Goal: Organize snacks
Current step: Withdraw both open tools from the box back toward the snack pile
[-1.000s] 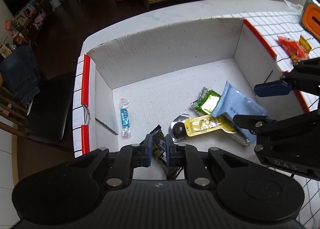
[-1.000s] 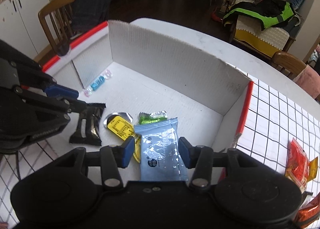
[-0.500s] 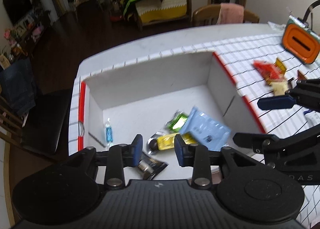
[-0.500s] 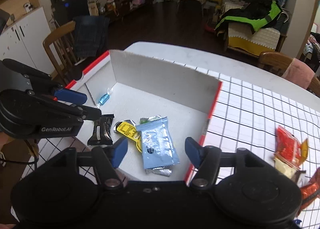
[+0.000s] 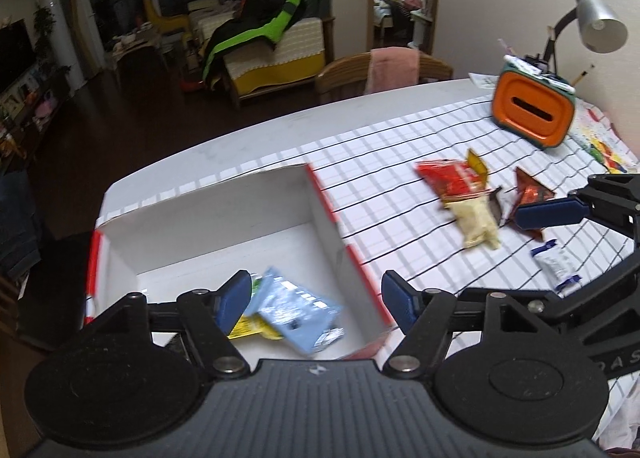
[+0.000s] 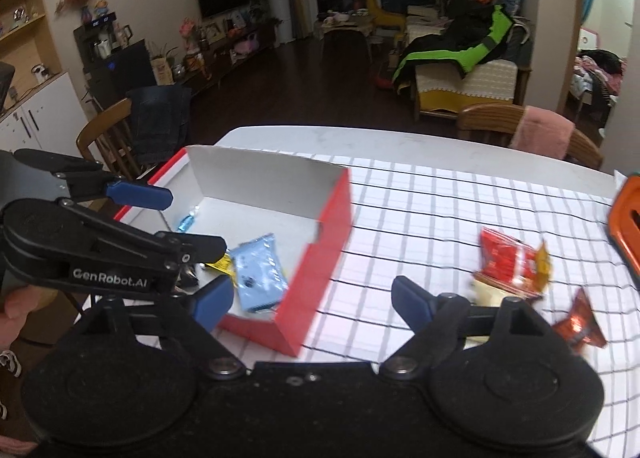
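Lying flat, blue packet lengthwise toward camera

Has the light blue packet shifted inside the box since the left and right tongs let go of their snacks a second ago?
Cannot tell. The light blue packet lies on the box floor beside the yellow wrapper, as before; both cameras pulled back, so a small shift could hide.
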Demonstrator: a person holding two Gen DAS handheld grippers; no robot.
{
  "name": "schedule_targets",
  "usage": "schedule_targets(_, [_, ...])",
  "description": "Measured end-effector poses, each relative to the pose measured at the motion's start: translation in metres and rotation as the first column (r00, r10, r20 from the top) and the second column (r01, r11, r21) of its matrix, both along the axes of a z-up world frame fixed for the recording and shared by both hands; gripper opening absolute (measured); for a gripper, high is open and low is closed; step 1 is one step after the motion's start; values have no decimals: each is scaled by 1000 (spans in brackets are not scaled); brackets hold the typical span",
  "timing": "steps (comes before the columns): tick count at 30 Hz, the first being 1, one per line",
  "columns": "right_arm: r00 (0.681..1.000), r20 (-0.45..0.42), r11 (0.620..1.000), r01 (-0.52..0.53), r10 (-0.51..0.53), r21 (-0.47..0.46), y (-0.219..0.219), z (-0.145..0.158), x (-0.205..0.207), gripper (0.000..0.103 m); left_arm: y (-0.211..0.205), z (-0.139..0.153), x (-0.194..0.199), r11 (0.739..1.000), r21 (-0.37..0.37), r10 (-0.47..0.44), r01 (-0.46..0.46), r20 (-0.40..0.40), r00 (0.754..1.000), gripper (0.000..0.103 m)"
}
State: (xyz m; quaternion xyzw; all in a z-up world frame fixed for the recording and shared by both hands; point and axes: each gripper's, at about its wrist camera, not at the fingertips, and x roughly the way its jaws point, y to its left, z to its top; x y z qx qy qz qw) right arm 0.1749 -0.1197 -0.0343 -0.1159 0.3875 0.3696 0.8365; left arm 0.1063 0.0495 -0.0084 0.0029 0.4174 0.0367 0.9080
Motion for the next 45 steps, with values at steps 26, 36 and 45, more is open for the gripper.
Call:
schedule_targets(26, [964,20,956,267,-266,-123,-193,-49,38,103,-165,-57,92,990,-43,-140,137,-56,989,85])
schedule_targets(36, [959,-41,946,268,-280,-183,-213,-89,57,103,-190,-98,140,997,3,-76,77,-133,988,85])
schedule_targets(45, [954,-100,943,257,-282,-211,-211,-118,76,100,-200,-127,174,998,42,-31,40,-196,980,85])
